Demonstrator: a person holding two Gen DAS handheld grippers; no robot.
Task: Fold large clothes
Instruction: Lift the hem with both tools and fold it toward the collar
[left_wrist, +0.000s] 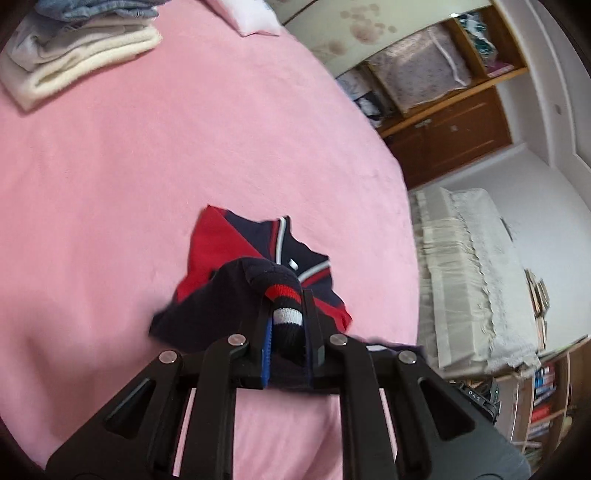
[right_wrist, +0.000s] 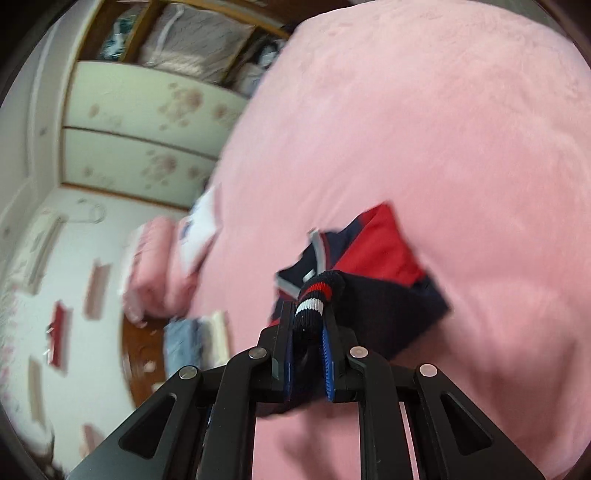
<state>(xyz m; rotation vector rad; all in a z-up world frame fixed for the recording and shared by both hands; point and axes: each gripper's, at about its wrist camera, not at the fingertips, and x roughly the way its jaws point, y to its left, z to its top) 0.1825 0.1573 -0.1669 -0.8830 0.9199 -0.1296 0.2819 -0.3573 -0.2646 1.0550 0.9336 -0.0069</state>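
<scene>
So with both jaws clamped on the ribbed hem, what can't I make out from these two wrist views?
- Navy and red garment: in the left wrist view, the left gripper covers its near part.
- Same garment: right wrist view is motion-blurred; the right gripper hides the near edge.
- Sleeves: not identifiable in either view.
- Folded pile: cut by the left view's edge.
</scene>
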